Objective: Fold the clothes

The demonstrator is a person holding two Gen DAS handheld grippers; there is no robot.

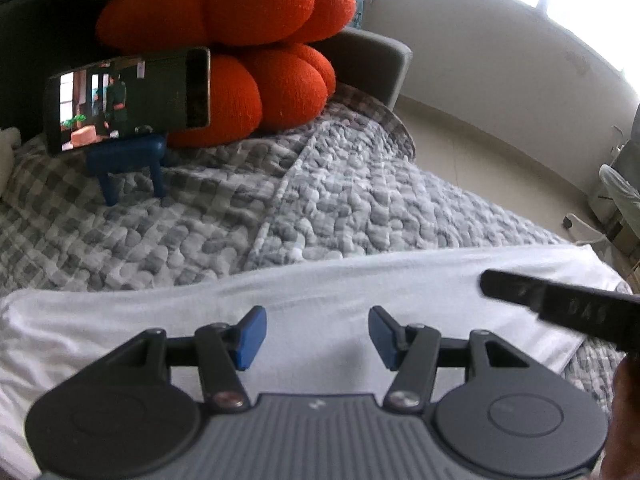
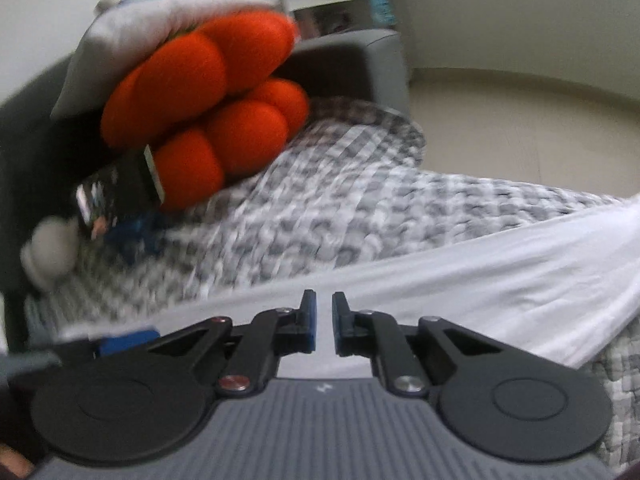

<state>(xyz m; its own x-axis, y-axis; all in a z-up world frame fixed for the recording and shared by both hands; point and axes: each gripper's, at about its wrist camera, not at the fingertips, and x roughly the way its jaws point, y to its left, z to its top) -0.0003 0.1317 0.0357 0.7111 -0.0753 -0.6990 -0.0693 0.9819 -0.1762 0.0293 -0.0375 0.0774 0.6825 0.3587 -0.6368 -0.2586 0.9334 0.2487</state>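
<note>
A white garment [image 1: 320, 280] lies spread flat across the grey-and-white checked quilt [image 1: 360, 200], running left to right. My left gripper [image 1: 316, 336] hovers over its near part, open, with only the cloth below showing between the blue pads. One black finger [image 1: 520, 292] of the right gripper reaches in blurred from the right, over the garment. In the right wrist view, my right gripper [image 2: 324, 320] is over the same white garment [image 2: 480, 264]. Its blue pads stand almost together with a thin slit, and nothing is seen between them. A blue pad [image 2: 124, 340] of the left gripper shows at lower left.
An orange knotted cushion [image 1: 240, 40] leans on the grey headboard [image 1: 372, 60] at the back. In front of it a phone [image 1: 128, 96] with a lit screen rests on a small blue stand [image 1: 128, 164]. The bed's right edge drops to a pale floor [image 1: 500, 160].
</note>
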